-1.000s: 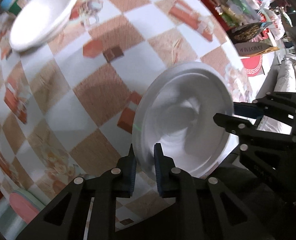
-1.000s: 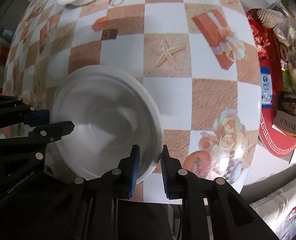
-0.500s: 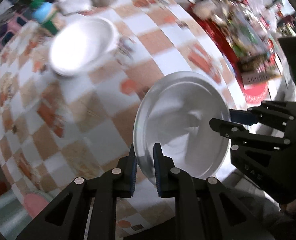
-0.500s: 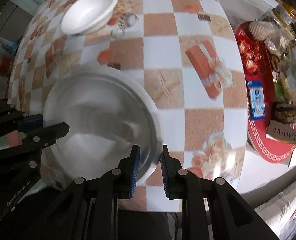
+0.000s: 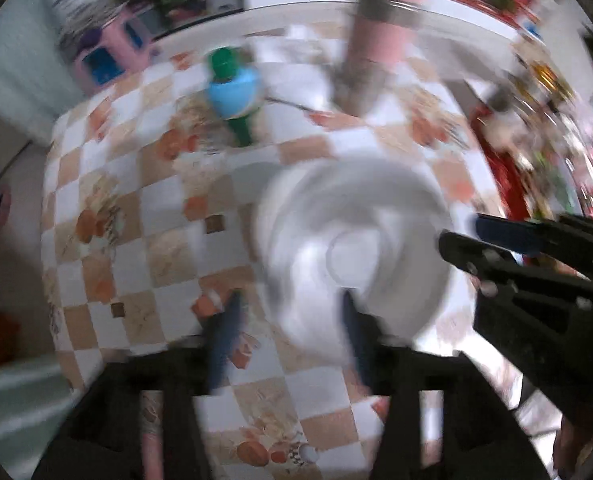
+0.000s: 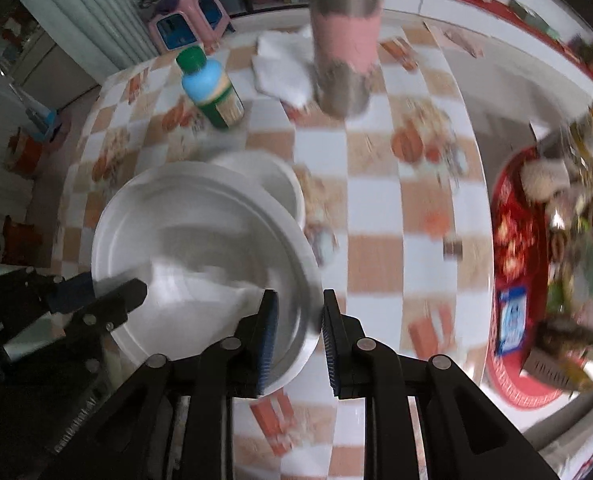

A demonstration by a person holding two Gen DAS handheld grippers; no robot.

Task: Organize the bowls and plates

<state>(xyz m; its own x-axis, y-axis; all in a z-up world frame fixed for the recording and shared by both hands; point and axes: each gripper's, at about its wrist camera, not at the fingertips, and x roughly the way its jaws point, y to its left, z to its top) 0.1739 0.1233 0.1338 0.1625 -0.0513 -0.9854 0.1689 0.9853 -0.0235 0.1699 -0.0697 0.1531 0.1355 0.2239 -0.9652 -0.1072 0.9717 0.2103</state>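
A white plate [image 6: 200, 248] hangs over the checked table, above a white bowl [image 6: 280, 184] whose far rim shows behind it. My right gripper [image 6: 296, 320] is shut on the plate's near right rim. My left gripper [image 5: 288, 336] now has its fingers spread wide on either side of the plate's [image 5: 352, 248] near edge; the left wrist view is heavily blurred. In the right wrist view the left gripper [image 6: 96, 296] sits at the plate's left edge. In the left wrist view the right gripper [image 5: 496, 240] is at the plate's right edge.
A pink and steel flask [image 6: 344, 32] stands at the far side of the table on a white cloth [image 6: 280, 68]. A blue and green bottle [image 6: 212, 88] stands left of it. A red tray of snacks [image 6: 544, 264] lies to the right.
Both grippers carried the plate across the table to above the bowl. My left gripper's fingers have opened wide off the plate's rim. The right gripper still grips it.
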